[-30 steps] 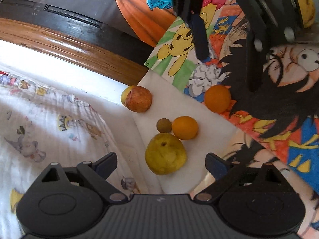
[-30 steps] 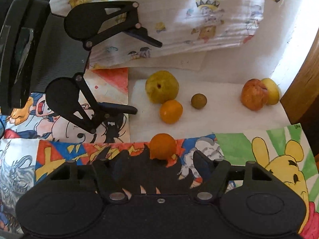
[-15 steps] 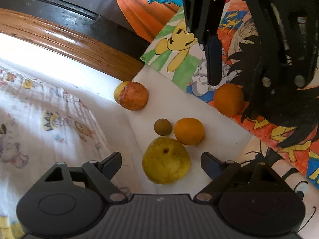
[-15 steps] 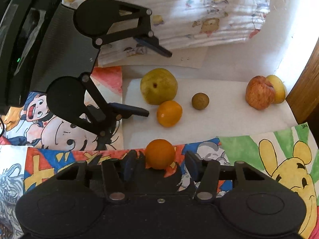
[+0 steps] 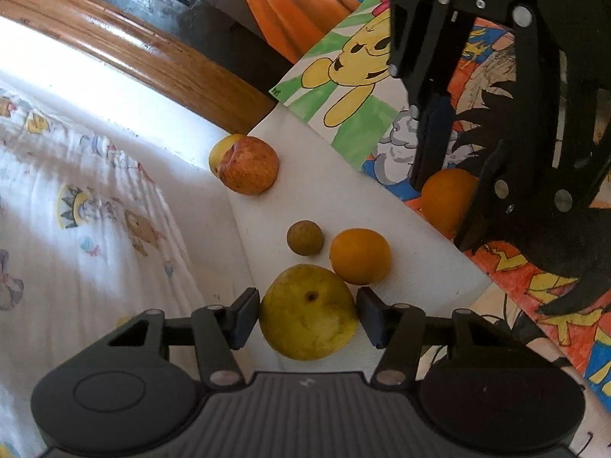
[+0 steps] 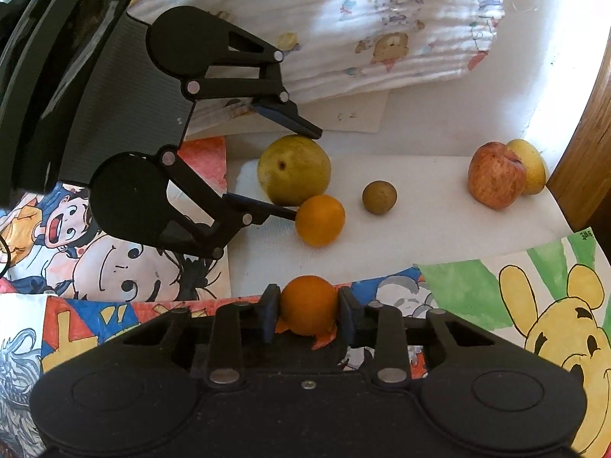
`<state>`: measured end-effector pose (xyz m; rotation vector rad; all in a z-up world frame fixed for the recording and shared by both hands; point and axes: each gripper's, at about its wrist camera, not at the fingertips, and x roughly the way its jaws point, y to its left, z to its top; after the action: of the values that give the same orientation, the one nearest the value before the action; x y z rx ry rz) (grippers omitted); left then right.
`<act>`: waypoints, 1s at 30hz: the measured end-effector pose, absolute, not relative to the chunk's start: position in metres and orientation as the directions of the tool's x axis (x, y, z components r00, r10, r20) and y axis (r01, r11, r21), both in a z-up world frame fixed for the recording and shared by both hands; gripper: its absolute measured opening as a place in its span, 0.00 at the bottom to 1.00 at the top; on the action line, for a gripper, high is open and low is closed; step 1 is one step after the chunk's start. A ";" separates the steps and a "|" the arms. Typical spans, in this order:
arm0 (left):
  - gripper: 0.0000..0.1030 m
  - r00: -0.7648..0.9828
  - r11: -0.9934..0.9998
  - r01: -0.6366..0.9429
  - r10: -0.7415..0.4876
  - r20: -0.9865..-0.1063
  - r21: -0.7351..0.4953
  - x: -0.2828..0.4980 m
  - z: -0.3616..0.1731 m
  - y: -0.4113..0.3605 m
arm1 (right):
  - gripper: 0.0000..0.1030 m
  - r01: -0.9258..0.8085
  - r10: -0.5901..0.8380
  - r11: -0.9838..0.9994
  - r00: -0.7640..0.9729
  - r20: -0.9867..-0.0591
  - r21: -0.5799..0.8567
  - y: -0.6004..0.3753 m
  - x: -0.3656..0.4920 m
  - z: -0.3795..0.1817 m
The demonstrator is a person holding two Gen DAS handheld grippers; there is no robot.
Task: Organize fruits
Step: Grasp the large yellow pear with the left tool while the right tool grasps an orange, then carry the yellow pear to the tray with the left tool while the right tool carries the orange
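Note:
A yellow-green pear (image 5: pixel 309 313) lies on a white sheet (image 5: pixel 336 187). My left gripper (image 5: pixel 308 315) straddles the pear and its jaws are closing, both pads against the pear's sides. In the right wrist view the left gripper (image 6: pixel 305 173) brackets the same pear (image 6: pixel 294 170). My right gripper (image 6: pixel 308 311) is also closing its jaws, and its pads touch both sides of an orange (image 6: pixel 308 309) on a colourful drawing. Loose on the sheet are a second orange (image 5: pixel 360 255), a small brown fruit (image 5: pixel 304 238), a red apple (image 5: pixel 250 165) and a yellow fruit (image 5: pixel 219 149).
Cartoon drawings (image 6: pixel 534 305) cover the surface around the white sheet. A folded white printed cloth (image 6: pixel 382 38) lies beyond the fruits. A curved wooden edge (image 5: pixel 152 49) borders the surface near the apple.
Both grippers' jaws have come in from wide open onto their fruits. The left gripper has also slid forward, so the pear now sits between its pads.

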<state>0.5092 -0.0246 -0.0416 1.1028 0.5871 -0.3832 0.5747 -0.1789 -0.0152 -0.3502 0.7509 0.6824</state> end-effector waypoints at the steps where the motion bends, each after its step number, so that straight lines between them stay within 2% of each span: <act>1: 0.58 0.786 0.420 0.560 0.004 -0.619 0.714 0.509 -0.041 -0.025 | 0.34 -0.675 0.438 0.736 0.535 -0.723 -0.054 -0.179 0.573 -0.015; 8: 0.57 0.763 0.553 0.517 0.047 -0.644 0.653 0.508 -0.031 -0.022 | 0.33 -0.661 0.429 0.749 0.542 -0.723 -0.052 -0.182 0.560 -0.012; 13: 0.57 0.723 0.726 0.457 0.034 -0.690 0.514 0.502 -0.016 -0.012 | 0.33 -0.651 0.425 0.757 0.549 -0.720 -0.049 -0.184 0.547 -0.008; 17: 0.57 0.689 0.876 0.325 0.037 -0.724 0.355 0.499 -0.006 0.004 | 0.33 -0.644 0.436 0.764 0.561 -0.703 -0.040 -0.186 0.533 -0.004; 21: 0.57 0.654 0.962 0.229 -0.040 -0.756 0.146 0.490 0.002 0.027 | 0.33 -0.630 0.430 0.776 0.577 -0.695 -0.043 -0.187 0.522 0.000; 30: 0.57 0.612 0.973 0.107 -0.227 -0.757 -0.206 0.451 0.006 0.051 | 0.33 -0.597 0.425 0.801 0.629 -0.650 -0.053 -0.193 0.489 0.026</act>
<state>0.4514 0.0511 0.0057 -0.1450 0.8923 -0.1937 0.4889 -0.1926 0.0257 -0.2761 0.6672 0.5939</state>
